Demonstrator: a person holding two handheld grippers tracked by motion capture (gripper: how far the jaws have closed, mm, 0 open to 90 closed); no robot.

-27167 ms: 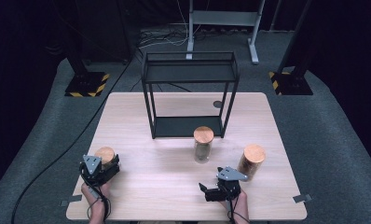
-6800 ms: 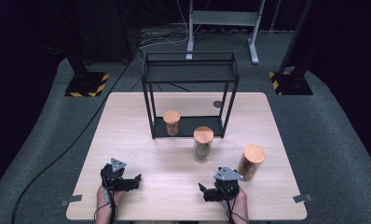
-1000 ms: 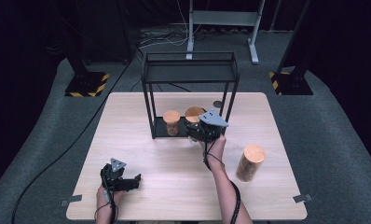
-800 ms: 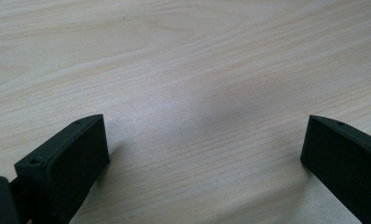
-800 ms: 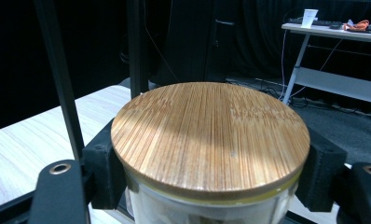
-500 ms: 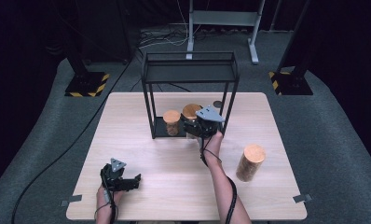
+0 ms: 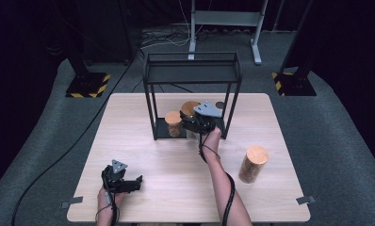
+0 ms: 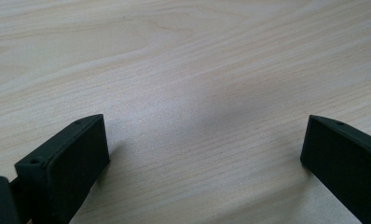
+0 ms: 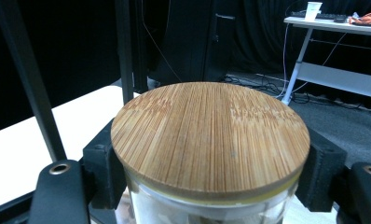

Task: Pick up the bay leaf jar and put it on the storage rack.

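Note:
My right gripper (image 7: 196, 124) is shut on a glass jar with a round bamboo lid (image 7: 190, 108), holding it under the black wire rack (image 7: 191, 71). In the right gripper view the lid (image 9: 210, 135) sits between both black pads, which press on the glass just below it. A smaller lidded jar (image 7: 173, 120) stands on the rack's floor just left of the held one. A third jar (image 7: 253, 163) stands on the table to the right. Near the table's front left, my left gripper (image 7: 130, 182) rests open over bare wood (image 8: 202, 154).
The rack's right front post (image 7: 230, 113) stands close beside my right hand, and a rack post (image 9: 32, 84) rises at the left of the right gripper view. A small dark disc (image 7: 219, 104) lies behind the rack. The light wooden table (image 7: 176, 160) has bare room in the middle.
My right gripper has carried the jar a little left and farther in under the rack, closer to the small jar. The left gripper has stayed where it was.

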